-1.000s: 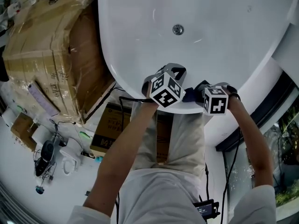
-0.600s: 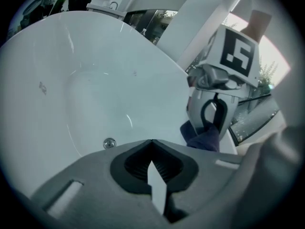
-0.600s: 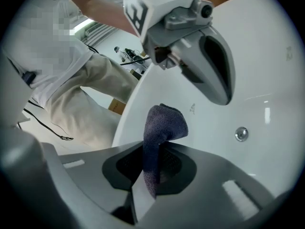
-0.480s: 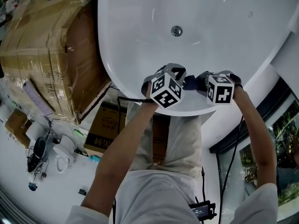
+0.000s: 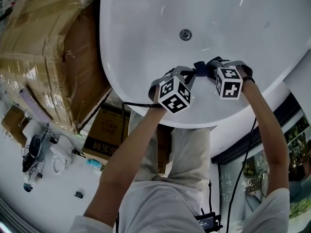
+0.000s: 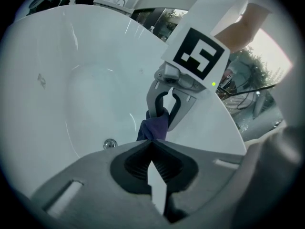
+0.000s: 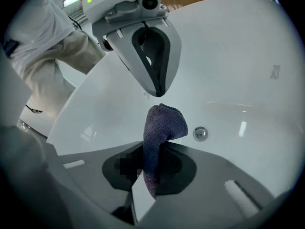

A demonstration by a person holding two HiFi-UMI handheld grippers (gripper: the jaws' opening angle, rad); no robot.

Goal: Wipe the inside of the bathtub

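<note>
The white bathtub [image 5: 146, 23] fills the top of the head view, its drain [image 5: 185, 34] just beyond both grippers. My right gripper [image 5: 206, 68] is shut on a dark purple cloth [image 5: 199, 68] and hangs over the tub's near inner wall. In the right gripper view the cloth [image 7: 164, 123] stands up out of the shut right gripper [image 7: 152, 149], with the drain [image 7: 200, 133] beside it. My left gripper [image 5: 187, 74] is shut and points at the cloth. In the left gripper view the left gripper [image 6: 152, 144] nearly meets the cloth [image 6: 155, 128]; I cannot tell if they touch.
Large wrapped cardboard boxes [image 5: 43, 57] stand against the tub's left side. A smaller box [image 5: 104, 135] and cables lie on the floor below the rim. Dark-framed glass [image 5: 252, 169] runs at the right. The person's legs stand against the near rim [image 5: 194, 120].
Both grippers have moved forward from the tub's near rim down onto the inner wall towards the drain. The right one, with the cloth, travelled farther.
</note>
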